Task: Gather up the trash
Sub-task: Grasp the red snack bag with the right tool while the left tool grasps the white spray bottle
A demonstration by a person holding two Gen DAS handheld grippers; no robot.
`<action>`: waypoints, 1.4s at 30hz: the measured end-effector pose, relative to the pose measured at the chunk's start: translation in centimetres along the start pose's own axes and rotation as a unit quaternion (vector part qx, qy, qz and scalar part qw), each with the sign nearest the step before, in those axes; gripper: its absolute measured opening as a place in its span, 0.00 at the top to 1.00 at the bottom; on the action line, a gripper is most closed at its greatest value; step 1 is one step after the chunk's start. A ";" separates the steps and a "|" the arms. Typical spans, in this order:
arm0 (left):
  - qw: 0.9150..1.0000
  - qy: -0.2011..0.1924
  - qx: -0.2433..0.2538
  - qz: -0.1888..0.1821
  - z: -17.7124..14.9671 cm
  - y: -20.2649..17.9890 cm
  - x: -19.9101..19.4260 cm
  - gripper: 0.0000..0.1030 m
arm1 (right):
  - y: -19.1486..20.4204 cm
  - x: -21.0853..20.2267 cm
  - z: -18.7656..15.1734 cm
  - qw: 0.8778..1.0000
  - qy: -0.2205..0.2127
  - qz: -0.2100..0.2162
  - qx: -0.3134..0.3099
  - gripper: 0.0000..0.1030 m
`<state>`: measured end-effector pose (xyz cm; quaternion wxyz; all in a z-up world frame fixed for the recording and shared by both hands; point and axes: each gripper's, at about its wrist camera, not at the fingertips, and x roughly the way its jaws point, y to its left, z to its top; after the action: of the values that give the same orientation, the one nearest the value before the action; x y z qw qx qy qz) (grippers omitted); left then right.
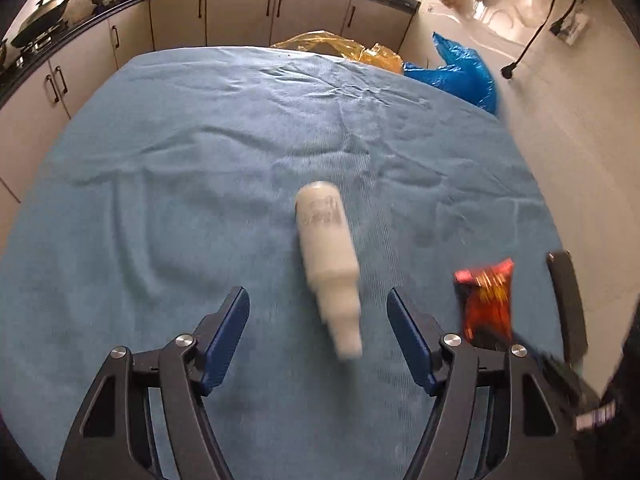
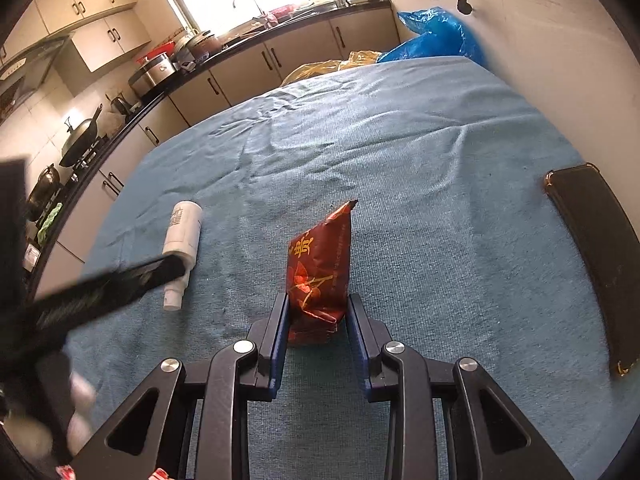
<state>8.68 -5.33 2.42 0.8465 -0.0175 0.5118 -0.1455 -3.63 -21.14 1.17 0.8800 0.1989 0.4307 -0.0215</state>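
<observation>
One crinkly foil wrapper [image 2: 319,268], smooth cylindrical bottle [image 1: 328,242]

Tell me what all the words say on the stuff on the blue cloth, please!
Red snack packet, held in the right gripper: gold Chinese characters, but creased and cut off, so I cannot read them for sure.
White bottle: a small label with tiny print, too small to read here and blurred in the left wrist view.
Black case: no writing shows.
Nothing else on the blue cloth bears words.
</observation>
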 end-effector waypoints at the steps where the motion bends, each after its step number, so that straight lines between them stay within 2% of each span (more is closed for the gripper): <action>1: 1.000 0.003 0.000 0.000 0.5 -0.1 0.5 0.36 | -0.2 0.0 0.0 1.000 0.001 0.002 0.002 0.71; 2: 1.000 0.007 -0.001 -0.001 0.7 0.0 0.8 0.45 | -0.4 0.0 0.1 1.000 0.002 0.004 0.004 0.70; 4: 1.000 0.017 -0.002 -0.003 1.3 0.0 1.6 0.56 | -0.4 0.1 0.1 1.000 0.002 0.005 0.006 0.70; 8: 1.000 0.012 0.008 0.003 1.1 -0.4 1.6 0.71 | -0.1 0.1 0.0 1.000 -0.001 0.001 0.000 0.70; 17: 1.000 -0.004 0.007 0.002 -2.2 0.6 -2.1 0.72 | 0.9 -0.1 -0.1 0.999 -0.016 -0.012 -0.026 0.71; 24: 0.999 -0.034 0.020 0.022 -7.1 1.8 -7.1 0.72 | 1.6 -0.2 -0.5 0.999 -0.028 -0.021 -0.036 0.71; 29: 0.999 -0.043 -0.004 0.014 -10.5 3.8 -9.6 0.72 | 2.9 -0.5 -1.3 0.998 -0.030 -0.011 -0.050 0.71; 38: 0.996 -0.055 -0.062 0.016 -15.1 8.3 -12.6 0.72 | 5.0 -3.8 -5.7 0.997 -0.003 0.003 -0.073 0.71; 42: 0.995 -0.067 -0.070 0.021 -16.7 9.6 -13.7 0.72 | 6.2 -5.7 -7.8 0.996 0.004 0.018 -0.082 0.71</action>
<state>-9.63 9.46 4.61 0.8783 -0.0757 0.4634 -0.0899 -11.79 -13.32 3.33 0.8918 0.1342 0.4311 0.0305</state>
